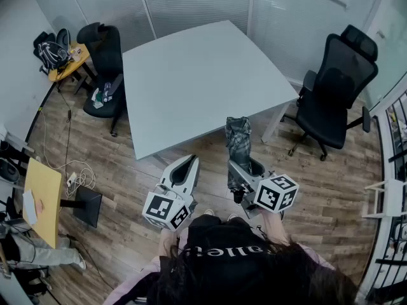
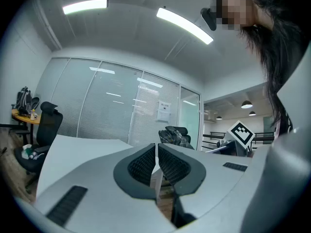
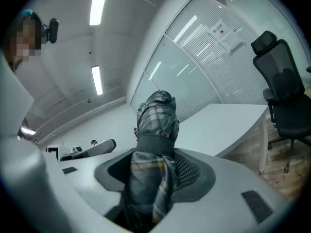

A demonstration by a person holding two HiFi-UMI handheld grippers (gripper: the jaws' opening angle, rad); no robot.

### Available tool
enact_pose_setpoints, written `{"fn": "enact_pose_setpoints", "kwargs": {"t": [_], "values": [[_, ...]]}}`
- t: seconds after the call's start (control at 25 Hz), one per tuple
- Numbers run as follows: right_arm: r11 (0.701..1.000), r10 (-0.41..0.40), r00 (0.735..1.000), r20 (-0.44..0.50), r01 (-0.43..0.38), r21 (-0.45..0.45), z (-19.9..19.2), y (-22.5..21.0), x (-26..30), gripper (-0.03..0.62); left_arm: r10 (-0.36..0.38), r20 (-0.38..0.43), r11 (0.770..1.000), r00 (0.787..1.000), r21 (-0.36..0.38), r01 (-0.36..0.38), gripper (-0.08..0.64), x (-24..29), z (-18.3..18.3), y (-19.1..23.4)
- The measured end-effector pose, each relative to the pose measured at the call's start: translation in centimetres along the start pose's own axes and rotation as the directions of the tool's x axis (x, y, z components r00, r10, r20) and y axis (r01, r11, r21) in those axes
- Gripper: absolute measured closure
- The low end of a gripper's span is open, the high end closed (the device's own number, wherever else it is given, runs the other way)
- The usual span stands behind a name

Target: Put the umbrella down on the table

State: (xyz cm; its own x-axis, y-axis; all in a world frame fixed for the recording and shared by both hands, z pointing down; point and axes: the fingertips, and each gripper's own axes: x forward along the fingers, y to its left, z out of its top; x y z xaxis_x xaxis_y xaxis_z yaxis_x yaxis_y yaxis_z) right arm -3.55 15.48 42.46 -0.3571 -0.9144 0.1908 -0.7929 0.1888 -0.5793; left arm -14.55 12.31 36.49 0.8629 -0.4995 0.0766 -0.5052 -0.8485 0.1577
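A folded grey plaid umbrella (image 1: 238,138) stands up out of my right gripper (image 1: 245,168), just off the near edge of the pale grey table (image 1: 197,75). In the right gripper view the umbrella (image 3: 156,123) fills the gap between the jaws of that gripper (image 3: 151,174), which is shut on it; its strap wraps it just above the pads. My left gripper (image 1: 184,168) hovers beside it to the left, near the table's front edge. Its jaws (image 2: 156,160) are shut with nothing between them. The umbrella (image 2: 173,136) also shows past them in the left gripper view.
A black office chair (image 1: 337,81) stands right of the table, another (image 1: 105,56) at its left. A small yellow desk with a backpack (image 1: 54,53) sits far left. A yellow board (image 1: 41,196) and cables (image 1: 79,180) lie on the wooden floor at left. A white rack (image 1: 386,202) stands at right.
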Motion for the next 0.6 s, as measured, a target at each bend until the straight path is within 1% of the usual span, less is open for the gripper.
{"fn": "enact_pose_setpoints", "kwargs": {"t": [0.32, 0.6], "values": [[1.000, 0.011, 1.000, -0.005, -0.011, 0.003, 0.2, -0.3, -0.8, 0.362, 0.012, -0.011, 1.000, 1.000, -0.008, -0.012, 0.534, 0.2, -0.3, -0.8], [1.000, 0.030, 1.000, -0.011, -0.029, 0.011, -0.4, -0.6, -1.8, 0.362, 0.016, -0.024, 1.000, 1.000, -0.007, -0.016, 0.534, 0.3, -1.0, -1.9]]}}
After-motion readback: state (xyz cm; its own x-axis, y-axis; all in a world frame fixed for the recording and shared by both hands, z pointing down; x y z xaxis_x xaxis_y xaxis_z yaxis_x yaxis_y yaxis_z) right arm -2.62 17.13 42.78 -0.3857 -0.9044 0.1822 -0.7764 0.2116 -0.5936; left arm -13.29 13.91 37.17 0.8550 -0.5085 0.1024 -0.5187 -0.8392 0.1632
